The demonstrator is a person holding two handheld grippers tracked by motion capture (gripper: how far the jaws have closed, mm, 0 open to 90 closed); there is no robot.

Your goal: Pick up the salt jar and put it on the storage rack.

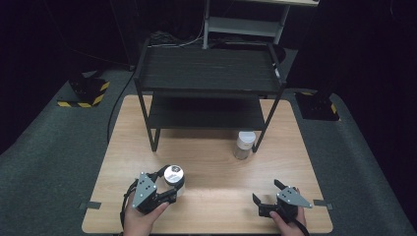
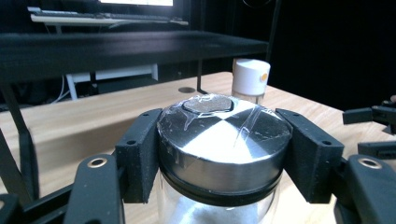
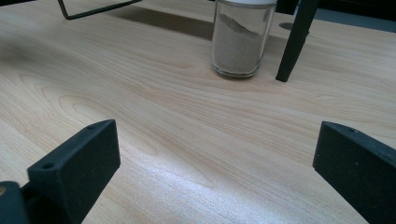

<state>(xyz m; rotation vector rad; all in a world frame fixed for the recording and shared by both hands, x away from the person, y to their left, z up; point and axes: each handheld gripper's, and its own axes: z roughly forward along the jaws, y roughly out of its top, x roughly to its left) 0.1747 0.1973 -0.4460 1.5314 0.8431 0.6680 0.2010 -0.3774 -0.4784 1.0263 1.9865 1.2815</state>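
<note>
Surface was a light wood-grain table (image 1: 211, 162) standing on grey carpet; the room behind it was dark. A black two-tier rack (image 1: 209, 73) stood on the far half of the table, and yellow-black hazard-striped bases sat on the floor to either side. Tape strips marked the near table edges.

The left gripper (image 1: 164, 189) had its jaws pinched on the metal-lidded jar (image 1: 173, 176), just below the lid, at the near-left part of the table. In the left gripper view the lid (image 2: 224, 140) carried clear film with a dark patch on top; the jar body was cut off by the bottom edge, contents unclear.

The right gripper (image 1: 267, 194) hovered near-right, jaws spread wide, nothing between them.

The white-capped jar (image 1: 244, 144) stood by the rack's front right leg (image 3: 294, 42); its cap was cropped in the right gripper view, granular fill visible.
</note>
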